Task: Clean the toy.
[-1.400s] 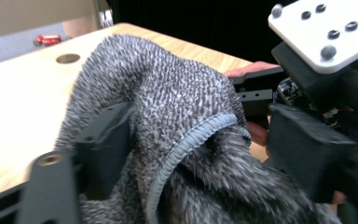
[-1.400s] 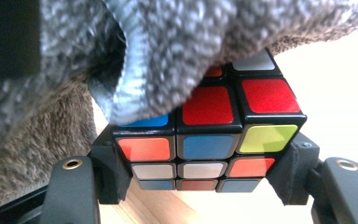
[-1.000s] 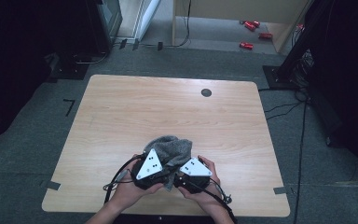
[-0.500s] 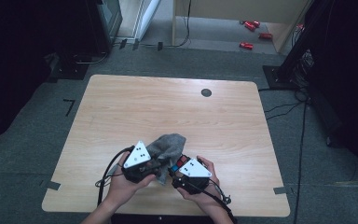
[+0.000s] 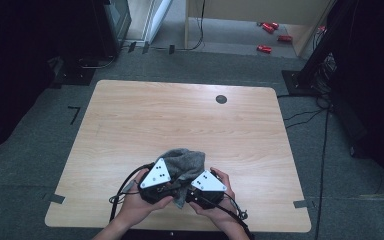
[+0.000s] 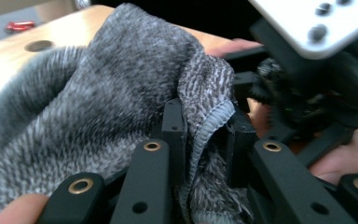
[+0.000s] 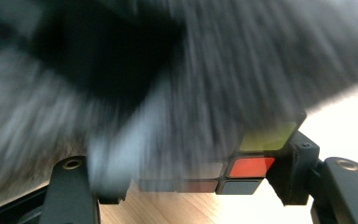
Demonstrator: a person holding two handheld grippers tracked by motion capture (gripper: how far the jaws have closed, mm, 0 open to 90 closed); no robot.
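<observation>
Meanwhile left gripper [image 6: 205,135] fingers pinch the grey cloth [image 6: 98,93]; right gripper [image 7: 191,186] fingers clamp the puzzle cube [image 7: 249,168].

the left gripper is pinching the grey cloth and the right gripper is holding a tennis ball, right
Not quite: the right gripper holds a colour-tiled puzzle cube, not a tennis ball, as the right gripper view shows. The left gripper does pinch the grey cloth.

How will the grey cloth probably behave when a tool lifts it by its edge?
The grey cloth will probably hang limp, since it already drapes in soft folds. It seems light for its size: the left tool holds it by pinching only the hemmed edge. Its fuzzy pile should resist slipping, though it may snag on the cube that it covers.
</observation>
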